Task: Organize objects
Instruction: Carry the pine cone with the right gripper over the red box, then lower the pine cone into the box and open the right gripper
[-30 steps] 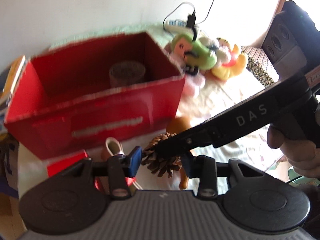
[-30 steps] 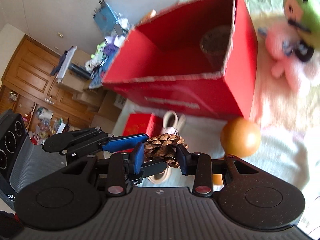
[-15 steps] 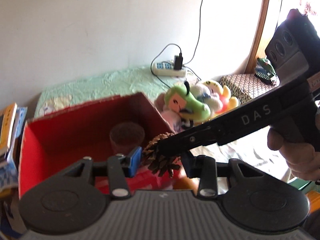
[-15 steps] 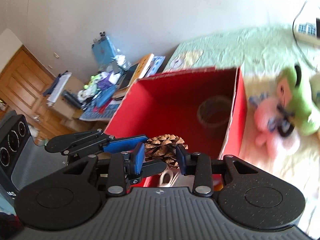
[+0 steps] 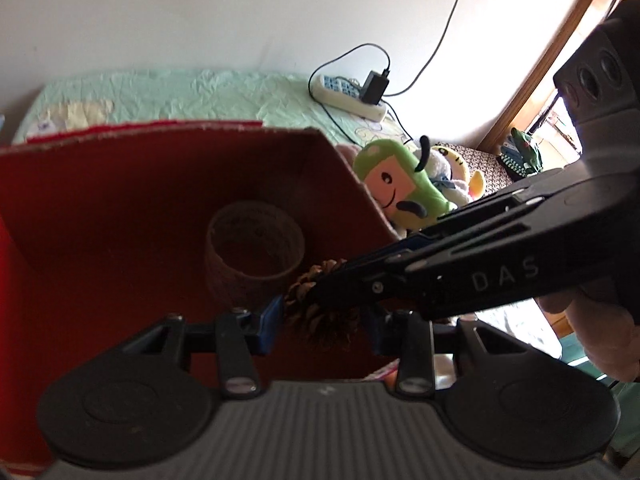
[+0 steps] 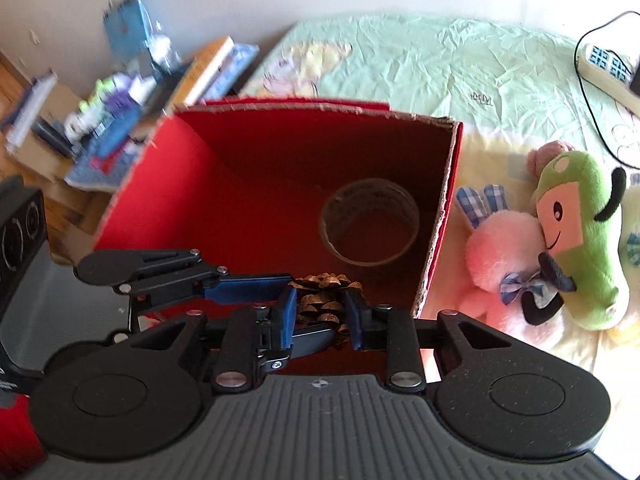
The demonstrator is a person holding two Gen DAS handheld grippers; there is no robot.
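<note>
A brown pine cone [image 5: 320, 312] is held between both grippers over the open red cardboard box [image 5: 100, 184]. My left gripper [image 5: 322, 322] is shut on the cone. My right gripper [image 6: 318, 316] is shut on the same cone [image 6: 324, 300], and its fingers [image 5: 440, 264] cross the left wrist view from the right. The left gripper's fingers [image 6: 180, 268] enter the right wrist view from the left. The box [image 6: 280, 160] holds a roll of clear tape [image 6: 370, 226], also seen in the left wrist view [image 5: 254, 248], near its right wall.
Plush toys lie right of the box: a green one [image 6: 576, 240] and a pink one [image 6: 504, 256]. A power strip with a charger [image 5: 352, 94] lies on the pale green sheet [image 6: 400, 60] behind. Books and clutter [image 6: 120, 92] are stacked left of the box.
Both grippers have carried the pine cone forward and down, from above the box's near wall to over its inside. The box now fills more of both views.
</note>
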